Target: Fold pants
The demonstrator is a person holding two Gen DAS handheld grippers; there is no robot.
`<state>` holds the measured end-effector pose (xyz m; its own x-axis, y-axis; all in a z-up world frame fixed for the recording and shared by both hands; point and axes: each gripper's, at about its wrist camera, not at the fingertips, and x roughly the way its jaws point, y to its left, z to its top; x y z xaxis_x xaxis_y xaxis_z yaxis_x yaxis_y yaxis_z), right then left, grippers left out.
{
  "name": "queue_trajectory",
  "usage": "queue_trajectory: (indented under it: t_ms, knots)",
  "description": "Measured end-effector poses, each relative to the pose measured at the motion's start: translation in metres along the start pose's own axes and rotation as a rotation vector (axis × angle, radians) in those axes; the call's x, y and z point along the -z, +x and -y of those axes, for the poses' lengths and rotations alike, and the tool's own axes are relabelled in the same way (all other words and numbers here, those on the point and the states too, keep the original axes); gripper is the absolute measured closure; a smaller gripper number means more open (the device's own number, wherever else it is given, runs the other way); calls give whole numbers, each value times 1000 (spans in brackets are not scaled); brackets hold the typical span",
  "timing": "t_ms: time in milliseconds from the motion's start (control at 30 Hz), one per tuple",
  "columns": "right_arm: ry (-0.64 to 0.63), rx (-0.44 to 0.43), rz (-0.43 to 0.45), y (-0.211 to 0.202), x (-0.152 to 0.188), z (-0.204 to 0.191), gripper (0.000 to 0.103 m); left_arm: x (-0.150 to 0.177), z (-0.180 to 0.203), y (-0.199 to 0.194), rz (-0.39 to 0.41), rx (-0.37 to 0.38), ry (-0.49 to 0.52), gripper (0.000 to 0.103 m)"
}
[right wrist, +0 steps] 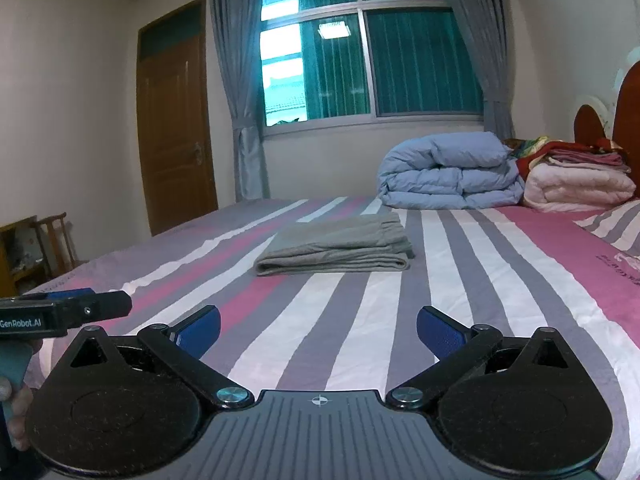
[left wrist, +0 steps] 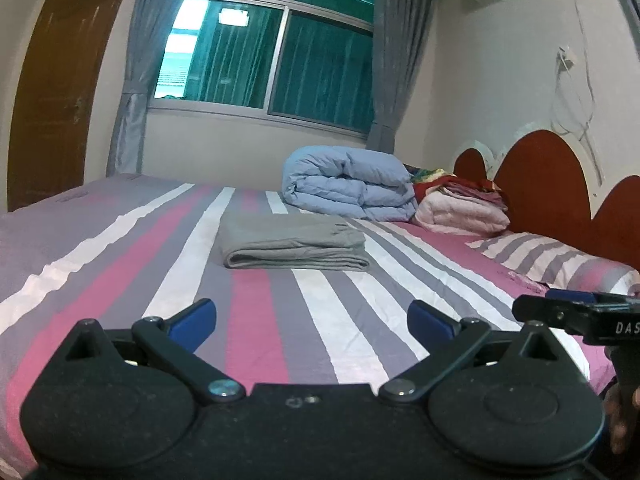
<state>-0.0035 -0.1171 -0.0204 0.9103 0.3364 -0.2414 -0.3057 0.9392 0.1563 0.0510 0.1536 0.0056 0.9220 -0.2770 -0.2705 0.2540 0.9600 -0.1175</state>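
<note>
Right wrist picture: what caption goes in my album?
Open right gripper facing folded grey pants on a pink-striped bed.

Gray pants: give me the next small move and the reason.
Probably none beyond drawing both back: the gray pants already lie as a neat folded stack on the striped bed, and the left hand-held gripper and right hand-held gripper are open, empty, short of them.

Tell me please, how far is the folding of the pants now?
Done, it seems: the grey pants lie as a flat, layered bundle on the striped bed. In hand: nothing; the left claw and the right claw are both open, empty and apart from the pants. Left: apparently nothing, perhaps only tidying.
</note>
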Motion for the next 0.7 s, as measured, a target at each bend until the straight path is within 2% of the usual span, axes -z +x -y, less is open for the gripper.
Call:
queue_trajectory:
  t_ms: [700]
  knots:
    - [23,4,-8,3,0,1,0,2,0,-2,-4,0,3,6]
